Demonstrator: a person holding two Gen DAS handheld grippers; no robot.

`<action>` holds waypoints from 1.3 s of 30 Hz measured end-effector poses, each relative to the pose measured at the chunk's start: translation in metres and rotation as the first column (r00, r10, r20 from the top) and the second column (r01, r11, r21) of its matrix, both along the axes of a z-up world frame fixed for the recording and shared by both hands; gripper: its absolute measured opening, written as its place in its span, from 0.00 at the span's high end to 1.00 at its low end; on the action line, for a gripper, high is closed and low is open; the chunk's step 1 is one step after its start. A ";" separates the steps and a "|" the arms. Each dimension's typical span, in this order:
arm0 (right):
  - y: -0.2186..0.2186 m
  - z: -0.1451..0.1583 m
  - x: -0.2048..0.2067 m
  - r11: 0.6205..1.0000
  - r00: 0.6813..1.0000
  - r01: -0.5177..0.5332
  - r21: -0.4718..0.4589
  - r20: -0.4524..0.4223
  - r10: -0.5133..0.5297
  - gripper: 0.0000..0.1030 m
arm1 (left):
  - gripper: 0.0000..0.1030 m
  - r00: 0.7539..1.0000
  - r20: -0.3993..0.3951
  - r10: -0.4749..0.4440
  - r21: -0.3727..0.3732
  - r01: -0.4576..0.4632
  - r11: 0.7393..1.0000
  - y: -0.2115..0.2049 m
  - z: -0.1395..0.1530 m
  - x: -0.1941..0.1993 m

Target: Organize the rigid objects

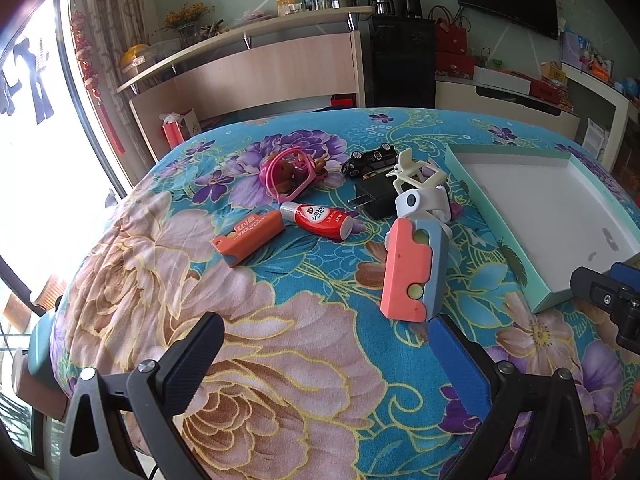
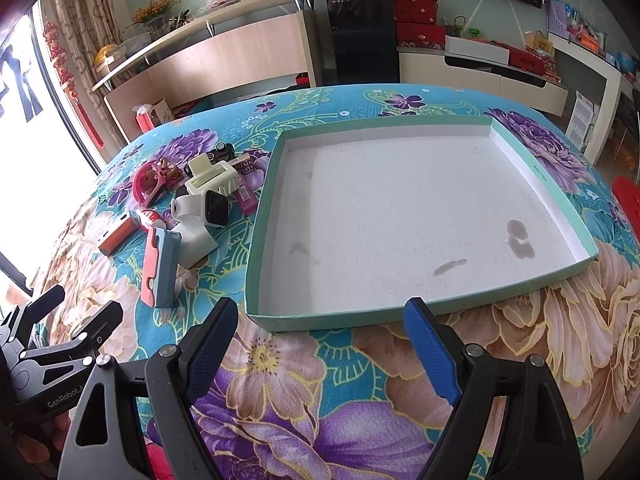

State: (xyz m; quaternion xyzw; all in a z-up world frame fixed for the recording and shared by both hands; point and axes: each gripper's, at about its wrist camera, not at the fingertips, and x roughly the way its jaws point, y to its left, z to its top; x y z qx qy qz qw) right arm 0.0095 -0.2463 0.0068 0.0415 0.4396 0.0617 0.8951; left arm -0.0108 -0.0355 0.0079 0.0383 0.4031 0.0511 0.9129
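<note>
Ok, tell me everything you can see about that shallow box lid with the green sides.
The box lid is a wide, shallow rectangular tray, apparently cardboard, with low mint-green walls outside and a white inside. It lies flat and open side up on the floral blanket, to the right of the pile of small items. Nothing is in it; the white floor carries a few grey-brown stains, the darkest near its right side. Small print runs along the right rim. Neither gripper touches it.
</note>
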 end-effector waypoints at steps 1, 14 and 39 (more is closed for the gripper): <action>0.000 0.001 -0.001 1.000 1.000 0.003 -0.003 0.002 -0.003 0.17 | 0.00 1.000 0.003 0.000 0.003 0.000 1.000 0.000 0.001 -0.001; 0.008 0.005 -0.003 0.996 1.000 0.008 -0.087 0.005 -0.008 0.17 | 0.00 0.999 0.030 0.011 -0.047 -0.010 0.999 0.008 0.005 -0.006; 0.038 0.012 -0.007 0.985 0.997 -0.067 -0.160 0.018 0.071 0.17 | 0.00 0.993 -0.037 0.114 -0.192 -0.119 0.974 0.060 -0.005 0.000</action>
